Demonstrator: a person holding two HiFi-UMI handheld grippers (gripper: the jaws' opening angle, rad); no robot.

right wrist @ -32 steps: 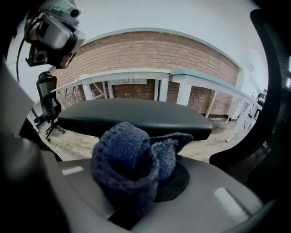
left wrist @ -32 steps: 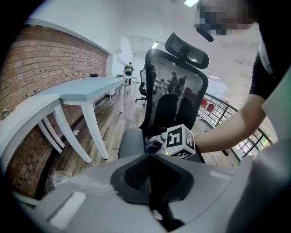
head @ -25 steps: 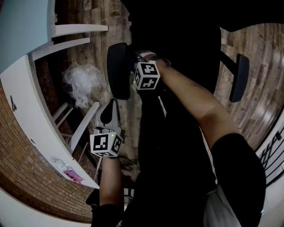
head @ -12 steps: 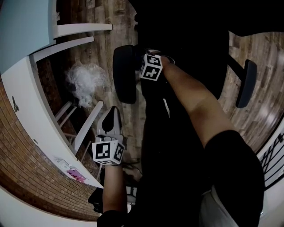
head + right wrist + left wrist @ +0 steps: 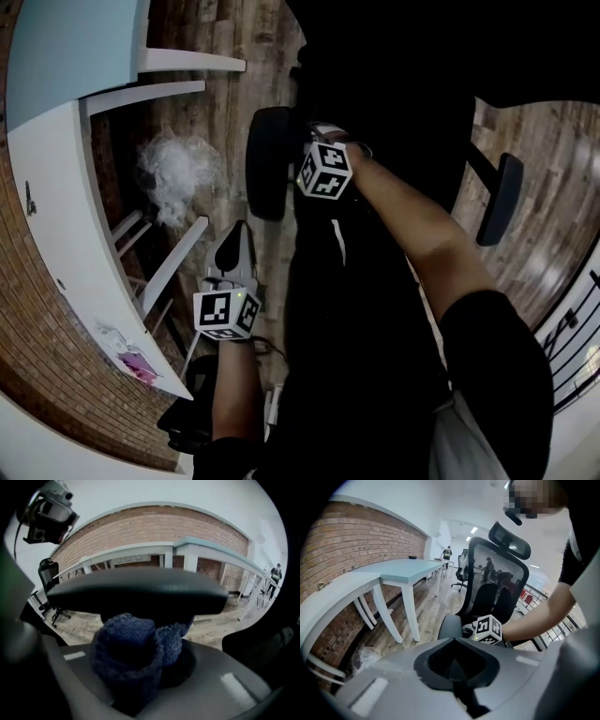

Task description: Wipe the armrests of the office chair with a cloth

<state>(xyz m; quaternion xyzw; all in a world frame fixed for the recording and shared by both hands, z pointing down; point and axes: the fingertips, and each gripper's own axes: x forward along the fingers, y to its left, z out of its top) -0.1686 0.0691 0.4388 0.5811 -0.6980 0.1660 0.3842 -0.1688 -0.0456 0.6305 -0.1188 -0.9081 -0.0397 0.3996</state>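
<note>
A white desk (image 5: 56, 216) curves along the left, with a crumpled plastic bag (image 5: 178, 173) on the wooden floor beside it. The left gripper (image 5: 236, 242) hovers over the floor just below the bag, its jaws closed together with nothing between them. Further right, the right gripper (image 5: 309, 141) clamps a bunched blue knitted cloth (image 5: 133, 644) and presses it against the chair's near armrest (image 5: 267, 161). The other armrest (image 5: 497, 199) stands well apart at the right.
</note>
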